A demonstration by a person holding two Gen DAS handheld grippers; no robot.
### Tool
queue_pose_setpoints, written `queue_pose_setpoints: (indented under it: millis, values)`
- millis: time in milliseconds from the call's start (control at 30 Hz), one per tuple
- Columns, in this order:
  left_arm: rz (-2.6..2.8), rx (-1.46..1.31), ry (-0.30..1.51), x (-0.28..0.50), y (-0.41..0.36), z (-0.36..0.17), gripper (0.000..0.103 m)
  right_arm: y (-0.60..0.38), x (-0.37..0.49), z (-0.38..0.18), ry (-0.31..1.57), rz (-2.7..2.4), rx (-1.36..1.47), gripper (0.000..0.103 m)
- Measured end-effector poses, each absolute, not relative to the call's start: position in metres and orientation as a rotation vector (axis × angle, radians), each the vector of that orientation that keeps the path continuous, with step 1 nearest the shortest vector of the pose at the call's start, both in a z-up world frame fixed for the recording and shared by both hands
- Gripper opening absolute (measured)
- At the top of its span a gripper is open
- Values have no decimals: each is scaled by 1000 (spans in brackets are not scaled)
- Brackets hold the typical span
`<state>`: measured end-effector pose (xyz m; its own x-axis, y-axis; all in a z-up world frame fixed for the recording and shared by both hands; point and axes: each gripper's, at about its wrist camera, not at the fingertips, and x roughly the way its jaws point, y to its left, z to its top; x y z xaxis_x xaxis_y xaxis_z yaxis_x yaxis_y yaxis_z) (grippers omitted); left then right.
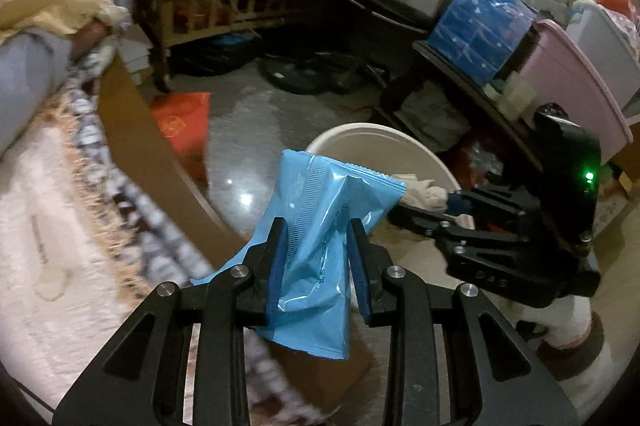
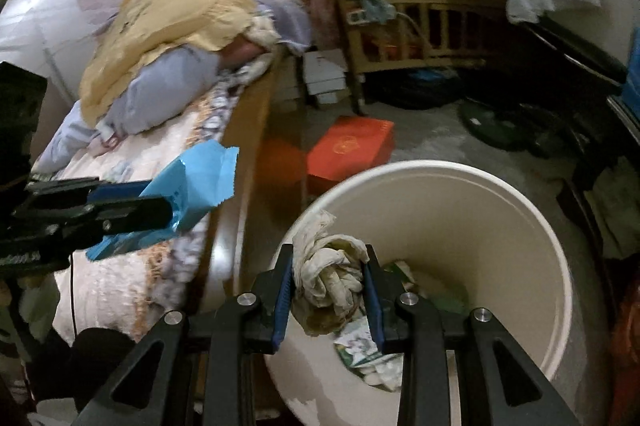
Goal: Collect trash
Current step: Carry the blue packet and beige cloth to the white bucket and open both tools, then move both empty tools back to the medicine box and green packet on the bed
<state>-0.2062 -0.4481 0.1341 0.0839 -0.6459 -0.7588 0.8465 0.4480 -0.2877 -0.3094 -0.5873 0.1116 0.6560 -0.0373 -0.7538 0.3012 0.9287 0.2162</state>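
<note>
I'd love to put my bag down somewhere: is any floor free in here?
Bare floor lies between the red box, the bucket and the wooden crib. Along the shelf with storage bins it is crowded.

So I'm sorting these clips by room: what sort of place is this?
Most likely a cluttered bedroom at home: a bed with a yellow pillow, a wooden crib piled with things, and stacked storage boxes along the wall.

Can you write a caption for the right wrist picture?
Right tool holds crumpled tissue over the white bin.
</note>
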Motion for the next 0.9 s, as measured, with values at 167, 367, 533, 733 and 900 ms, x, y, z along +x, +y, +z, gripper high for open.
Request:
queue_pose_setpoints:
  millis: [167, 367, 533, 733, 900]
  values:
    - [-1151, 236, 1002, -213, -473, 128, 28, -603, -311, 104, 848, -241, 368, 33]
    - [-1154, 193, 1032, -208, -481, 123, 29, -616, -315, 97, 848, -280, 397, 37]
    - [-1177, 132, 1057, -204, -482, 122, 38, -626, -318, 100, 812, -323, 431, 60]
    - [-1181, 116, 1047, -205, -478, 127, 51, -623, -321, 103, 811, -317, 434, 63]
    - [-1136, 126, 1022, -199, -465, 131, 51, -621, -318, 103, 824, -349, 411, 63]
